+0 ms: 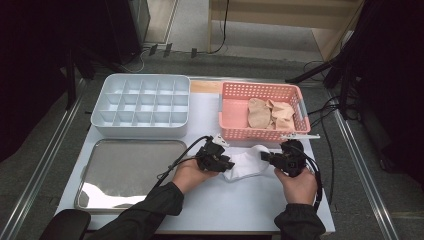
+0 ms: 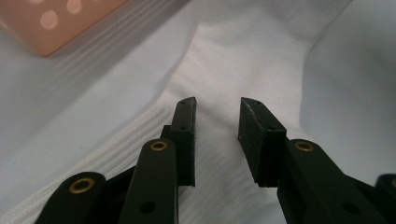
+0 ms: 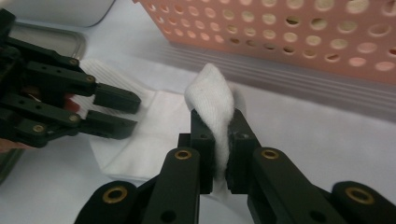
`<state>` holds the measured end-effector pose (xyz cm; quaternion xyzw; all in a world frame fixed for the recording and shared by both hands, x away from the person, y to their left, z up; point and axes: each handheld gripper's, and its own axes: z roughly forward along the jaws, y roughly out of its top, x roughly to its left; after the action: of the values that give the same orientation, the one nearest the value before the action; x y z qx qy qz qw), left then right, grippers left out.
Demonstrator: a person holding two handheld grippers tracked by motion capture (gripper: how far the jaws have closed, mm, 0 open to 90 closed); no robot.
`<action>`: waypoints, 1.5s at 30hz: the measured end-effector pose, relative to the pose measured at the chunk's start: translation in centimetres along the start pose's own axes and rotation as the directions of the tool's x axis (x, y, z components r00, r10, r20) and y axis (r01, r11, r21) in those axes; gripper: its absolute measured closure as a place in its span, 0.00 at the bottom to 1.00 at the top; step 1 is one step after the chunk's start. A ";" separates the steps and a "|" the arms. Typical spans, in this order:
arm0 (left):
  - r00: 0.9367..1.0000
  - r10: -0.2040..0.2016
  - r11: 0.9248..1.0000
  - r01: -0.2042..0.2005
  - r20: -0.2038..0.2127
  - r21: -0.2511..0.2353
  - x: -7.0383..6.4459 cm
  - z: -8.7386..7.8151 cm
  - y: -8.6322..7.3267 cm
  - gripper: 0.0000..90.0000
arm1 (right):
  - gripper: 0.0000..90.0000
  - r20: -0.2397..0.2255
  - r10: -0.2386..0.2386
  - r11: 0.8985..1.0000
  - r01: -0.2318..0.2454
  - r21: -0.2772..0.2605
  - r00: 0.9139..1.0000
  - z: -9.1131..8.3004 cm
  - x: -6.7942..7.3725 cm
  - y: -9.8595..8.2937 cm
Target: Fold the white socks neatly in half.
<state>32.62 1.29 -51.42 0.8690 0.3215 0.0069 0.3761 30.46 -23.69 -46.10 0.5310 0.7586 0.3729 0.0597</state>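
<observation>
White divided organiser tray (image 1: 140, 105) at 10 o'clock on table (image 1: 240, 210), compartments bare. Metal baking tray (image 1: 131, 172) at 8 o'clock, just below organiser, lying flat w/ glare at lower left corner. Pink perforated basket (image 1: 262, 111) at 1 o'clock, holding beige socks (image 1: 270, 114), bunched toward right half. Cables (image 1: 327, 107) trailing at 3 o'clock, off table edge.

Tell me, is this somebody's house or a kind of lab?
Probably a lab or test room, not a house. A person works a white sock with the left tongs and right tongs on a table, with cables on the floor and black stands around it.
</observation>
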 end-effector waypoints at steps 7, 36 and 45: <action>1.000 0.014 1.000 -0.014 -0.002 -0.005 -0.2 0.2 -0.1 0.76 | 0.95 -0.018 -0.015 1.000 0.015 0.004 1.000 0.2 1.5 0.5; 0.999 0.024 0.999 -0.024 -0.022 -0.024 0.3 1.1 0.5 0.81 | 0.95 -0.053 -0.072 0.996 0.069 -0.052 0.996 -0.5 4.9 1.8; 0.999 0.038 0.999 -0.039 -0.021 -0.028 0.4 1.2 0.5 0.81 | 0.95 -0.047 -0.083 0.993 0.079 -0.084 0.995 -2.3 5.5 2.3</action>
<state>33.45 0.50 -52.03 0.8695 0.3083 0.0275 0.3850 28.74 -19.84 -41.37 0.4874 0.7648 0.4141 0.0771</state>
